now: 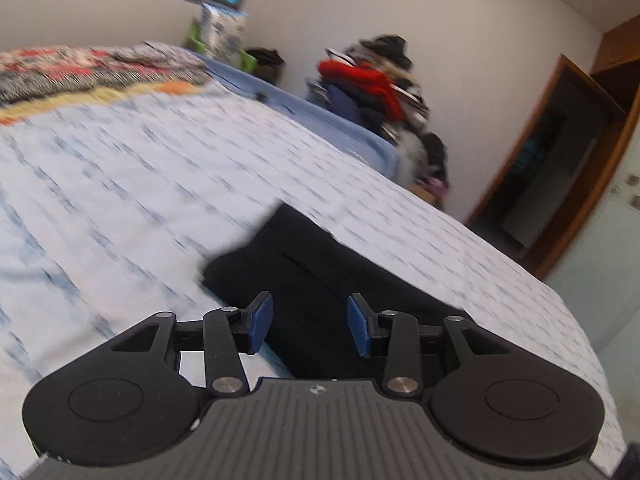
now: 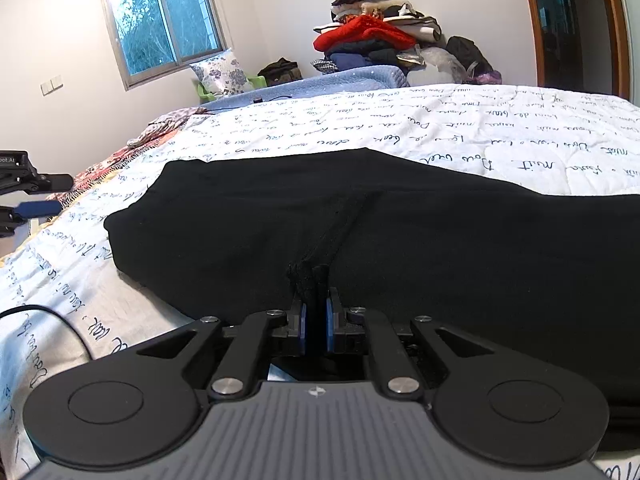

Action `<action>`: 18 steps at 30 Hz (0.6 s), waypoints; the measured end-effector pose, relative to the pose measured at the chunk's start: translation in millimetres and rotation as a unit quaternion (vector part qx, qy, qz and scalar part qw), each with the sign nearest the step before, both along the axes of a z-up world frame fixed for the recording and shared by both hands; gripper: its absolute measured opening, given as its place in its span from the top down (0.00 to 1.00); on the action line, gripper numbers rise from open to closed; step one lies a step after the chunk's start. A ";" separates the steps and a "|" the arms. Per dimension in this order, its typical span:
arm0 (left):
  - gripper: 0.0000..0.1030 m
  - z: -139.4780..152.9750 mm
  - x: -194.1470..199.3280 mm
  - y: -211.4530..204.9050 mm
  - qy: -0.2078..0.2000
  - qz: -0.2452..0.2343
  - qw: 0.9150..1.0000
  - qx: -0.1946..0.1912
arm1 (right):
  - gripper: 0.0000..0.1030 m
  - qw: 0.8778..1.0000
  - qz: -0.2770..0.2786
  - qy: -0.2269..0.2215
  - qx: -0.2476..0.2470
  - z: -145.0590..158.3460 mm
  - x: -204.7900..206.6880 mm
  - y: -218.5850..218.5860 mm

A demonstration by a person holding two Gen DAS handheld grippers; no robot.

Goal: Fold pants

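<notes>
The black pants [image 2: 360, 216] are lying folded on the bed [image 2: 440, 124], spreading across its script-printed quilt. The right gripper [image 2: 316, 326] is pinching a ridge of the pants' near edge between its closed blue fingers [image 2: 330, 324]. The left gripper [image 1: 310, 322] is hovering over the pants (this view is blurred), its fingers [image 1: 258, 322] standing apart and holding nothing. A clothes pile [image 2: 376, 40] is sitting beyond the bed.

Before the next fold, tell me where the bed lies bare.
Bare script-printed white quilt runs between the black pants and the blue blanket behind. Another strip lies left of the pants, beside the patterned bedding. The heaped clothes pile is crowded.
</notes>
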State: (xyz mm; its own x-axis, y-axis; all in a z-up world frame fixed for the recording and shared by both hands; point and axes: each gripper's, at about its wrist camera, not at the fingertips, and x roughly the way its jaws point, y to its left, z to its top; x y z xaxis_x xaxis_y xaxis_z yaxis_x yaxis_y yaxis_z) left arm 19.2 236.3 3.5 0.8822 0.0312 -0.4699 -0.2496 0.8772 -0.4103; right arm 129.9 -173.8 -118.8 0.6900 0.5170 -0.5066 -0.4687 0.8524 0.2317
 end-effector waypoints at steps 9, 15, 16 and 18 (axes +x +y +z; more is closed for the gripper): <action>0.48 -12.2 -1.8 -64.5 -0.023 -0.090 0.994 -0.050 | 0.27 0.994 0.049 -0.015 0.098 19.2 -54.9 -40.8; 0.45 -26.2 13.2 -102.6 -0.019 -0.163 0.984 -0.064 | 0.27 0.989 0.009 -0.018 0.144 40.2 -56.0 -94.7; 0.45 -29.4 16.6 -109.3 -0.020 -0.175 0.982 -0.070 | 0.27 0.989 0.000 -0.016 0.146 44.5 -47.9 -100.4; 0.45 -32.1 20.3 -125.2 -0.034 -0.199 0.977 -0.066 | 0.27 0.984 -0.008 0.015 0.179 50.4 -22.0 -113.3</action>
